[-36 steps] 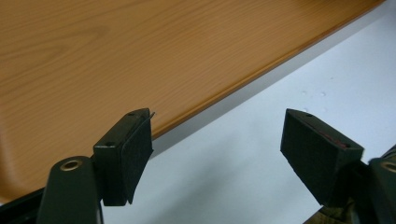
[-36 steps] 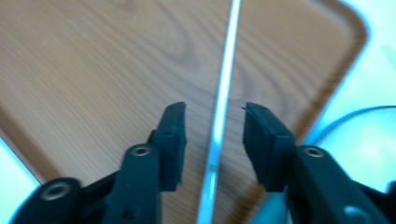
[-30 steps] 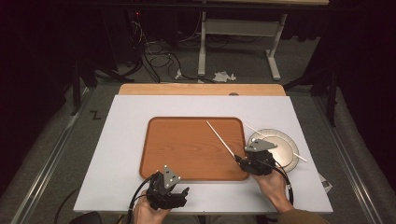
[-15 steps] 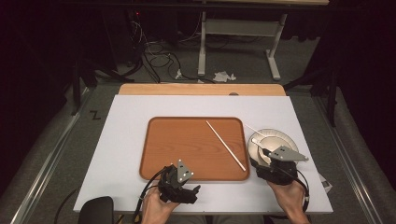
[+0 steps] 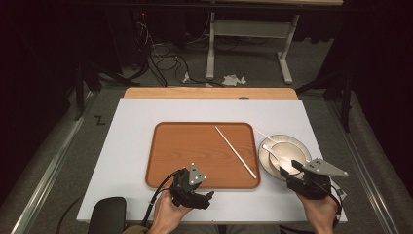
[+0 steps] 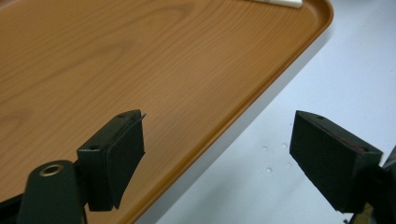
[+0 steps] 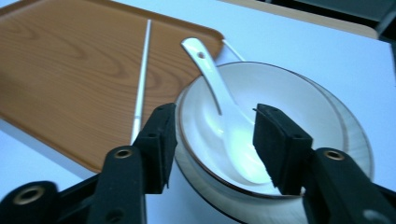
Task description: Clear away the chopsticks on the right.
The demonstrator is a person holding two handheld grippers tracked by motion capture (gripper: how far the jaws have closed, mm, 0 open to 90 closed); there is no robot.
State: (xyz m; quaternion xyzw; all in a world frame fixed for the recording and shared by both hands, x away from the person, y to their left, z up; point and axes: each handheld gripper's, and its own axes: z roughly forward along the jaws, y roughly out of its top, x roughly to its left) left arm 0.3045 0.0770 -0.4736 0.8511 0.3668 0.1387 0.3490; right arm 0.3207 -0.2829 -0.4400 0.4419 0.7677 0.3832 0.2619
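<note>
A person at a white table (image 5: pixel 131 146) works two hand-held grippers around a wooden tray (image 5: pixel 195 151), seen from the high view. The right gripper (image 7: pixel 212 140) hovers over a white bowl (image 5: pixel 287 153) just right of the tray's near-right corner; its jaws have just been closing a bit but stand apart, pads pressing on nothing, w/ the bowl's near rim and a white spoon (image 7: pixel 219 107) between them in the right gripper view. The spoon lies in the bowl, handle pointing twd the tray. One white chopstick (image 5: pixel 236 151) lies slantwise on the tray's right part; a second (image 5: pixel 265 136) lies off the tray, just past the bowl's far-left edge. The left gripper (image 6: pixel 217 158) sits at the tray's near edge, jaws released and wide, one over the wood, the other over the table, holding nothing.
</note>
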